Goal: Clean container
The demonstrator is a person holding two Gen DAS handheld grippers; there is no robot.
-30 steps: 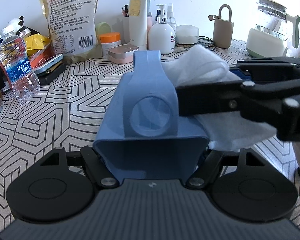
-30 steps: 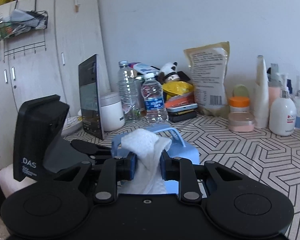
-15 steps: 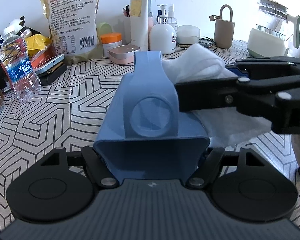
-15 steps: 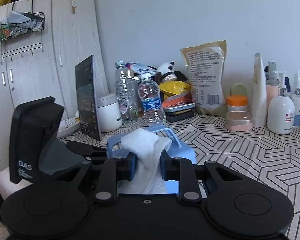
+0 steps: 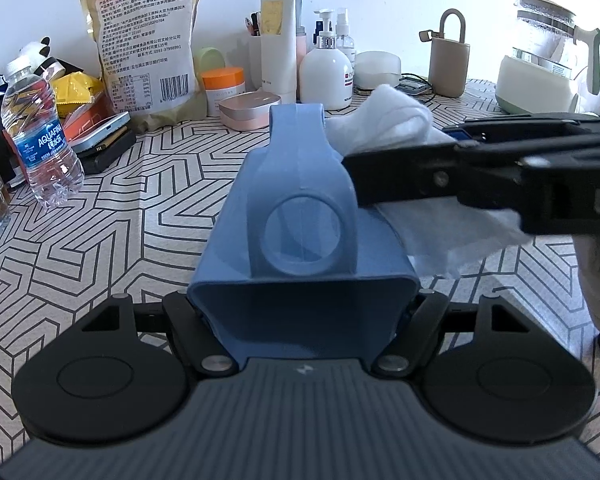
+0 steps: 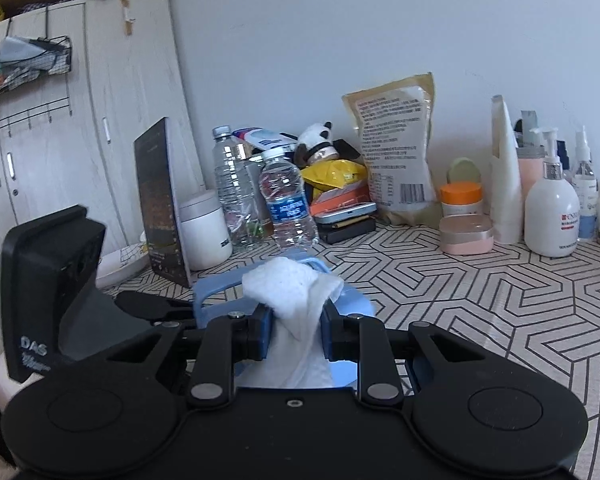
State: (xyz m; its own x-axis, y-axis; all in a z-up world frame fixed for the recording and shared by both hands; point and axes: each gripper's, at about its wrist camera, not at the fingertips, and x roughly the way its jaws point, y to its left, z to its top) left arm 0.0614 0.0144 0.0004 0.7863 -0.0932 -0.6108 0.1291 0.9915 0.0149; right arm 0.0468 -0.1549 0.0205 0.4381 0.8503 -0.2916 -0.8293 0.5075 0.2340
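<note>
- At the left of the left wrist view I see an Aquafina water bottle (image 5: 39, 140) standing on the patterned table (image 5: 139, 216).
- My left claw (image 5: 302, 320) is closed on the wide end of the blue container (image 5: 300, 248), holding it at frame centre.
- From the right, my right claw (image 6: 295, 332) is clamped on a white cloth (image 6: 295, 292), pressed against the container's right side.
</note>
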